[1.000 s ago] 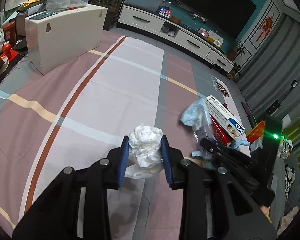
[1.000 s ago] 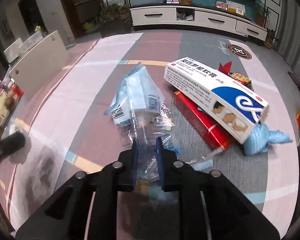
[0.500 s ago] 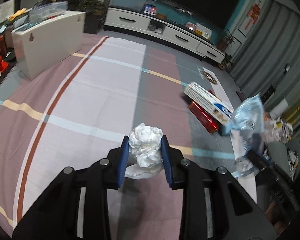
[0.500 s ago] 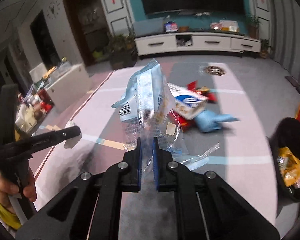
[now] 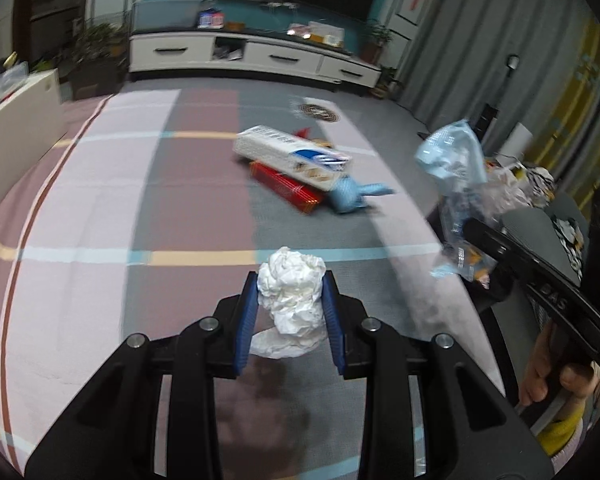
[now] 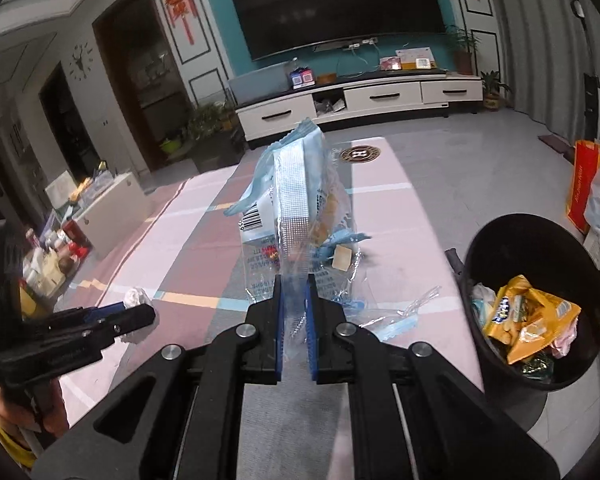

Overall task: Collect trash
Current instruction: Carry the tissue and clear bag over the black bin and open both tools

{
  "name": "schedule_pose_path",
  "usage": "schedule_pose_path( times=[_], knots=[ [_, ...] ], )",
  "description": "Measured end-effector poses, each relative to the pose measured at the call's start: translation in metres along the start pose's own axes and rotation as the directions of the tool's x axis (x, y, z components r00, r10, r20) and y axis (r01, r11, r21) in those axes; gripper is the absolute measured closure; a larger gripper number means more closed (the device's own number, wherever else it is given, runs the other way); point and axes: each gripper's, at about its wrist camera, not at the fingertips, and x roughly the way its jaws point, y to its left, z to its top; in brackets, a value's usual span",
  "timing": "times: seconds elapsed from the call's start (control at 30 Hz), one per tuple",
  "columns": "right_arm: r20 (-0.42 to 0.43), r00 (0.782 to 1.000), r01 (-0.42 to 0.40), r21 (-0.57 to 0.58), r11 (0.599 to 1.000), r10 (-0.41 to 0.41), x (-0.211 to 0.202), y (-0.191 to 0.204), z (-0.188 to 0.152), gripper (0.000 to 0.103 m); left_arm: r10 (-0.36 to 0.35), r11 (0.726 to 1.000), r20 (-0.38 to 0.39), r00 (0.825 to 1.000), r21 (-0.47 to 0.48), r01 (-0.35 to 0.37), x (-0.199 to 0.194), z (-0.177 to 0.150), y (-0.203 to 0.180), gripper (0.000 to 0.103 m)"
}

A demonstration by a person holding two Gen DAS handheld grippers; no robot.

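My left gripper (image 5: 289, 294) is shut on a crumpled white tissue wad (image 5: 294, 292), held above the striped cloth (image 5: 100, 200). My right gripper (image 6: 293, 294) is shut on a clear and light-blue plastic wrapper (image 6: 296, 200) that stands up from its pads. The same wrapper (image 5: 454, 168) shows at the right of the left wrist view. A black trash bin (image 6: 496, 240) with yellow snack packets inside stands just right of the wrapper. On the cloth lie a white and blue box (image 5: 292, 154), a red box (image 5: 286, 188) and a blue glove (image 5: 354, 194).
A white TV cabinet (image 6: 360, 100) runs along the back wall under a large screen. A white box (image 5: 16, 128) with clutter stands at the left. A person's hand (image 5: 556, 376) holds the right tool. An orange bag (image 6: 582, 184) stands beyond the bin.
Both grippers have lifted and swung right, away from the trash pile. The wrapper came up off the cloth, and the black bin has come into the right wrist view.
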Motion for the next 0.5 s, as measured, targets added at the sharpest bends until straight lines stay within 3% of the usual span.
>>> schedule_pose_path(
  times=[0.5],
  knots=[
    [0.067,0.988,0.125,0.159,0.979,-0.137,-0.043,-0.085,-0.002,0.093,-0.121,0.985,-0.014,0.993,0.121,0.122,0.024,0.013,-0.098,0.072]
  ],
)
